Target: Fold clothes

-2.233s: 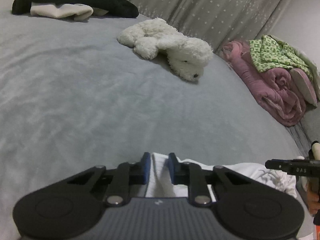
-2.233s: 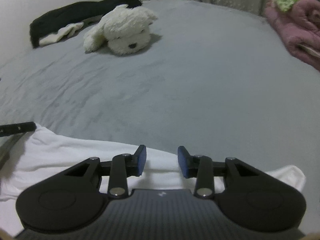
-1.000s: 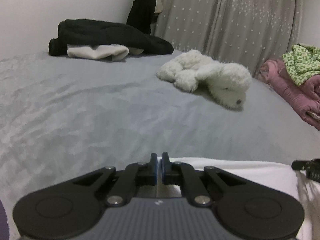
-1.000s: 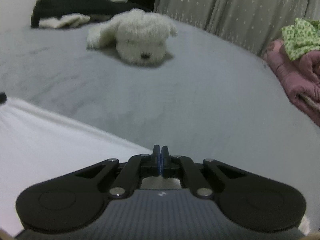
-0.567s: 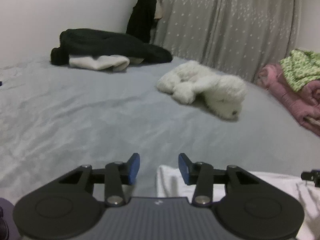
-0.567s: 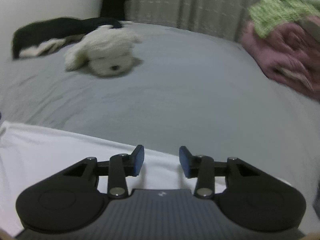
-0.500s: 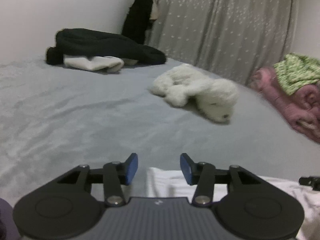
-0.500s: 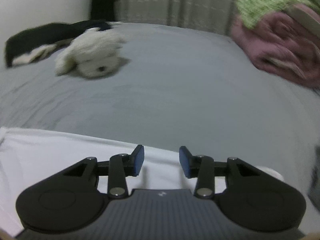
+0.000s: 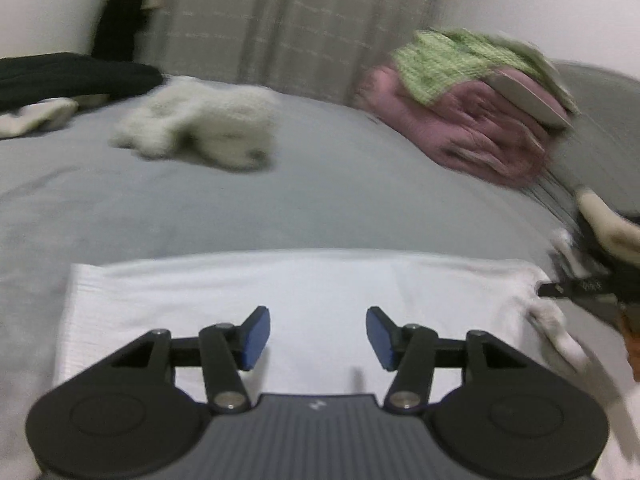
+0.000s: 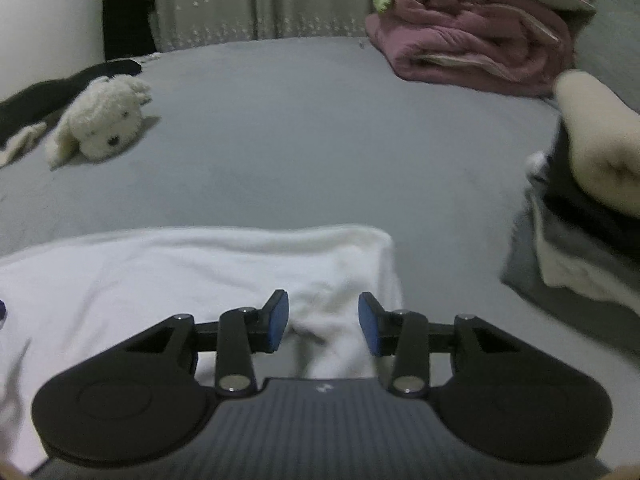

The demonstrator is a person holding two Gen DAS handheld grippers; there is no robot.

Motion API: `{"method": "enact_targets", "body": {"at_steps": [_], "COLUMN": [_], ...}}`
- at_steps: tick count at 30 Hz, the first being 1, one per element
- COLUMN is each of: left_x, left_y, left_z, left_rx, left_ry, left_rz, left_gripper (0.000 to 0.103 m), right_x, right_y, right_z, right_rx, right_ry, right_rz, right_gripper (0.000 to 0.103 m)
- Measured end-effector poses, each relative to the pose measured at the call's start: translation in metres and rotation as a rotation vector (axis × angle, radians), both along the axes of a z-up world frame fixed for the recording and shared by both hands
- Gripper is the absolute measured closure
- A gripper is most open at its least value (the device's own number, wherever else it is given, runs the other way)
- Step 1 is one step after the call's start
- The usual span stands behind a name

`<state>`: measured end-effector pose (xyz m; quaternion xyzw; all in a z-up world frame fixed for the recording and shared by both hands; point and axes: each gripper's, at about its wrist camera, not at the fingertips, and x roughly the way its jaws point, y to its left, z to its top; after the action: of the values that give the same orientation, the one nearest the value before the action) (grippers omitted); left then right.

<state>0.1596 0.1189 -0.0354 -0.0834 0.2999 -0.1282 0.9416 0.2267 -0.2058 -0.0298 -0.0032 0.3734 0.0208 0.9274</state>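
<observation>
One big grey bed (image 10: 304,140) fills both views; everything else I place relative to the white garment (image 9: 304,292) lying flat on its near part.

Beyond the garment, up by the curtain (image 10: 240,4) at the far right of the bed, sits a rolled pink blanket (image 10: 472,44) w/ a green knit cloth (image 9: 460,60) on top. Far left of the garment, at the back edge of the bed, is a dark clothes heap (image 9: 72,76) w/ a pale piece under it. Btwn that heap and the garment, well apart from both, lies a white plush dog (image 10: 100,124), blurred in the left wrist view. Right of the garment, near its sleeve end, is a stack of folded clothes (image 10: 576,240): grey at the bottom, cream on top.

The garment itself is spread wide, far edge straight, a bunched sleeve at its right end.

My left tool (image 9: 318,338) hangs over the garment's middle; its jaws have just been opening and stand spread, blue pads clear of the cloth, nothing pinched.

My right tool (image 10: 323,328) is over the garment's right end; jaws have just come apart too, spread w/ a ridge of white fabric rising btwn them, pads not pressing it. In the left wrist view that tool (image 9: 580,288) shows at the garment's right edge, blurred.
</observation>
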Motion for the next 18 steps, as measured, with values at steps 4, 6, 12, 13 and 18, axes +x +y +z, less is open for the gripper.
{"method": "enact_targets", "body": {"at_steps": [4, 6, 12, 13, 18], "left_x": [-0.007, -0.013, -0.029, -0.03, -0.031], "left_y": [-0.034, -0.045, -0.063, -0.065, -0.065], "left_z": [-0.01, -0.019, -0.031, -0.031, -0.031], "left_rx": [0.047, 0.086, 0.217, 0.228, 0.232], "left_ry": [0.016, 0.021, -0.02, -0.023, -0.017], "left_rz": [-0.135, -0.186, -0.24, -0.238, -0.234], "left_gripper": [0.033, 0.014, 0.0, 0.0, 0.0], "right_x": [-0.016, -0.022, -0.028, -0.028, -0.025], "right_y": [-0.009, -0.013, -0.014, -0.013, -0.023], "right_z": [-0.012, -0.017, -0.021, -0.018, -0.003], "right_rx": [-0.012, -0.02, -0.097, -0.14, -0.31], "right_ry": [0.028, 0.041, 0.039, 0.029, -0.022], "right_rz": [-0.014, -0.01, 0.028, 0.016, -0.045], "right_gripper": [0.06, 0.06, 0.099, 0.099, 0.099]}}
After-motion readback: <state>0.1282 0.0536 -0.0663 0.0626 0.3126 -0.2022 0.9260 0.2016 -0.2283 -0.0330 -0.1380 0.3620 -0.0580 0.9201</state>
